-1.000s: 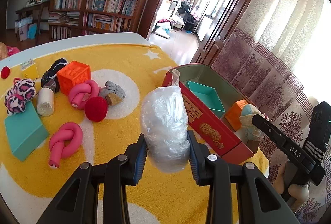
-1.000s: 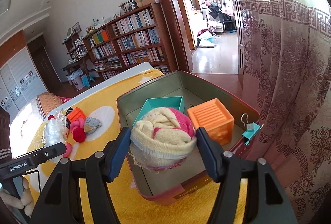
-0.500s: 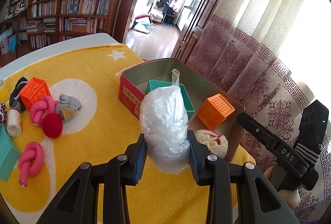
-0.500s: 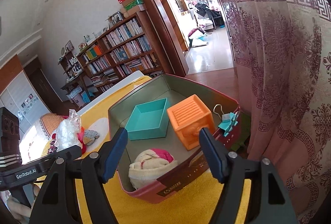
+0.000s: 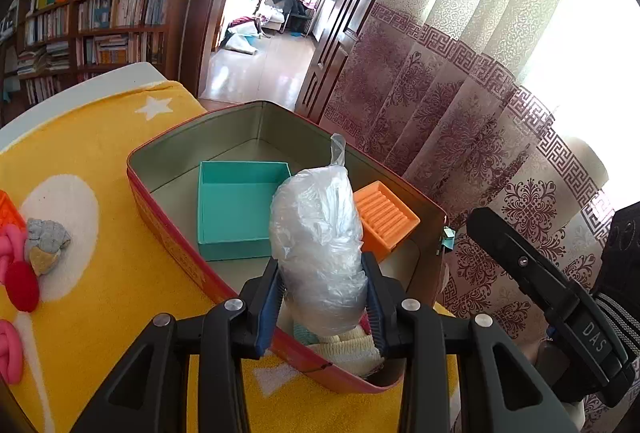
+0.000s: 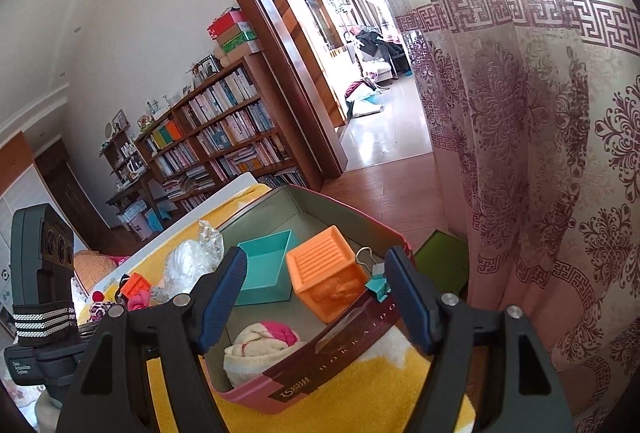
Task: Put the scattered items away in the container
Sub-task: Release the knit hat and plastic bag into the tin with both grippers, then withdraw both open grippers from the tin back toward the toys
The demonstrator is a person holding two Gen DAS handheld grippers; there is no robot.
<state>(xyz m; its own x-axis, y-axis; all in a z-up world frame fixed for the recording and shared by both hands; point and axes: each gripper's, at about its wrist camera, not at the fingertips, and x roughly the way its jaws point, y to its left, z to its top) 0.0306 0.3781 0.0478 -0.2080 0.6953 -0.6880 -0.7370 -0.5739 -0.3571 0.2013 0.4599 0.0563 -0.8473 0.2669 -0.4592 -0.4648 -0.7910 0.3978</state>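
In the tin (image 5: 256,121): box, cube, sock. Your left gripper (image 5: 324,307) clamps the bag (image 5: 320,241) above it; right gripper (image 6: 316,297) released, empty. Toys (image 5: 24,273) remain.

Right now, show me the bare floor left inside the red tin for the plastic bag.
Bare floor lies along the far wall of the red tin, behind the open teal box and orange ribbed cube. The near corner is crowded by the rolled cream-and-pink cloth, under the clear plastic bag.
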